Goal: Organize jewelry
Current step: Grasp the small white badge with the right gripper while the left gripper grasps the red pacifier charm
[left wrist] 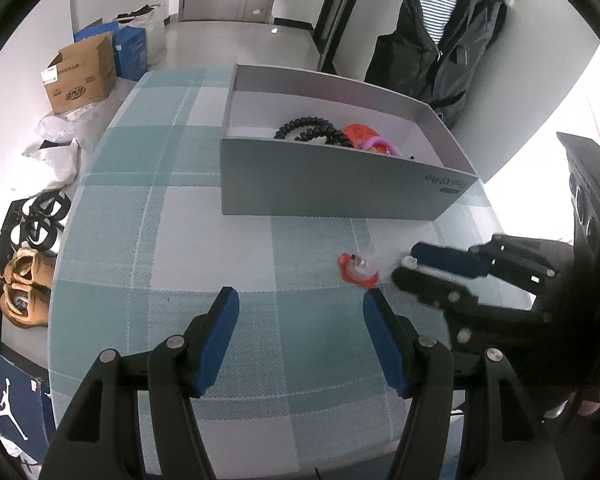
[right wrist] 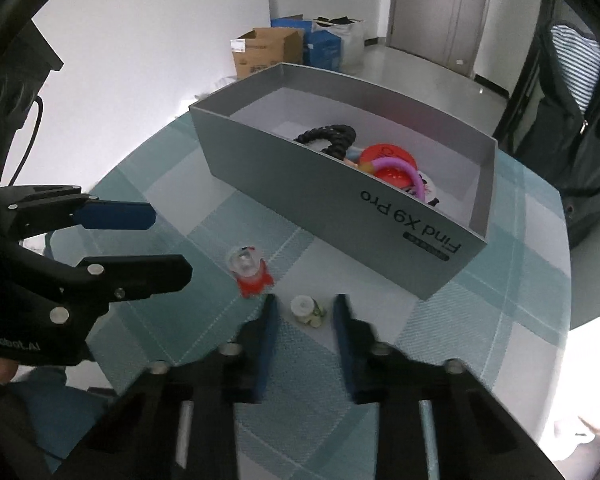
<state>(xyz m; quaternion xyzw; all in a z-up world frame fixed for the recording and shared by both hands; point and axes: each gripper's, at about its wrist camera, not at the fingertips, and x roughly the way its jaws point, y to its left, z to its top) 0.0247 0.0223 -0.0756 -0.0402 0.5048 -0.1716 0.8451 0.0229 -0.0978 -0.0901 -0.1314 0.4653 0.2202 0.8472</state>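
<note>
A small white and pale green trinket lies on the checked cloth between the fingers of my right gripper. The jaws stand narrowly apart, with a thin gap on each side of it. In the left wrist view the right gripper comes in from the right with the trinket at its tips. A red trinket with a clear dome lies just to the left. My left gripper hovers open and empty short of the red trinket. The grey box holds a black coil band, a red disc and a purple ring.
The round table with its teal checked cloth drops off on all sides. On the floor are cardboard and blue boxes, bags and shoes. A dark jacket hangs behind the box.
</note>
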